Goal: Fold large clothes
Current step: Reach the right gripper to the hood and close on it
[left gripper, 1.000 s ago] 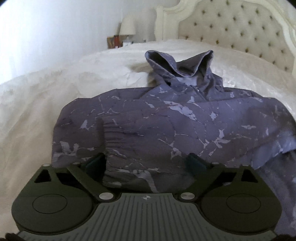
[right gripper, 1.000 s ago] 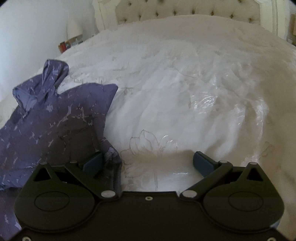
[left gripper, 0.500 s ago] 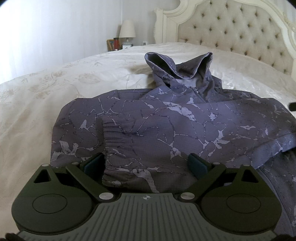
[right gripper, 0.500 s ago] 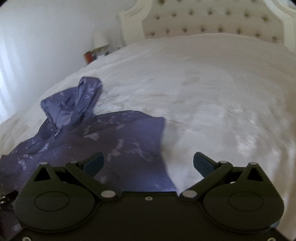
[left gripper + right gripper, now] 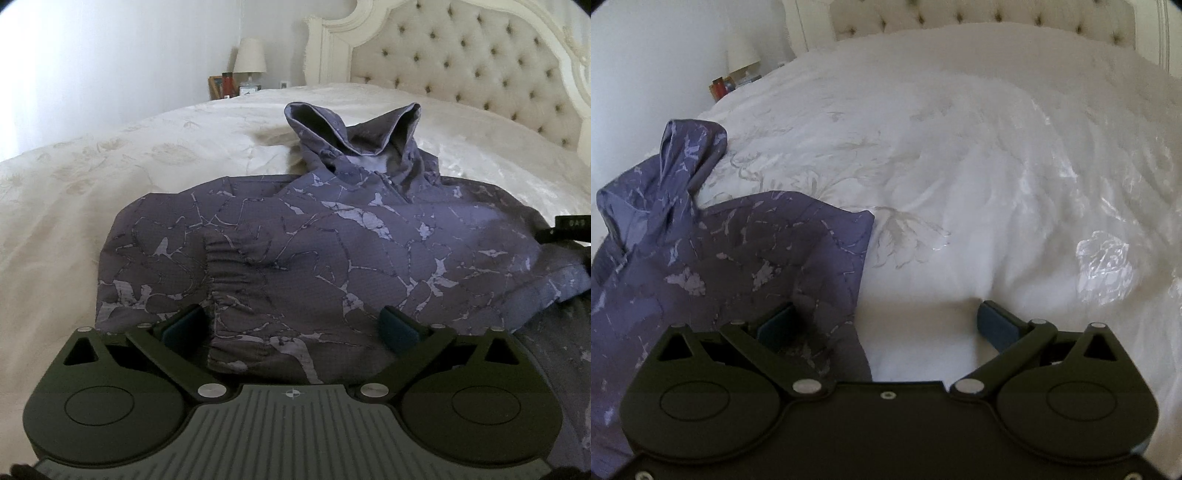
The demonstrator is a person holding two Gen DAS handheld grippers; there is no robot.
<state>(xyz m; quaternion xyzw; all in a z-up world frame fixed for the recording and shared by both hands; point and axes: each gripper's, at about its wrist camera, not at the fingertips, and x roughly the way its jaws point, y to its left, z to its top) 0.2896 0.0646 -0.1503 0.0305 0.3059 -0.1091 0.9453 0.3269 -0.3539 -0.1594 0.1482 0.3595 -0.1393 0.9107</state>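
A purple hoodie (image 5: 332, 258) with a pale marbled print lies on the white bed, hood toward the headboard, one sleeve folded across its front with the elastic cuff (image 5: 225, 273) at the left. My left gripper (image 5: 291, 328) is open, its jaws wide either side of the folded sleeve just above the cloth. My right gripper (image 5: 886, 325) is open at the hoodie's right edge (image 5: 738, 266), left finger over the cloth, right finger over bare bedspread. Its tip also shows at the right edge of the left wrist view (image 5: 572, 229).
The white embroidered bedspread (image 5: 997, 166) spreads wide to the right of the hoodie. A tufted cream headboard (image 5: 461, 62) stands at the back. A nightstand with a lamp (image 5: 249, 62) and small items sits beyond the bed's far left corner.
The left gripper has barely moved. The right gripper's view has swung around near the hoodie's right edge; it stays open with nothing held.
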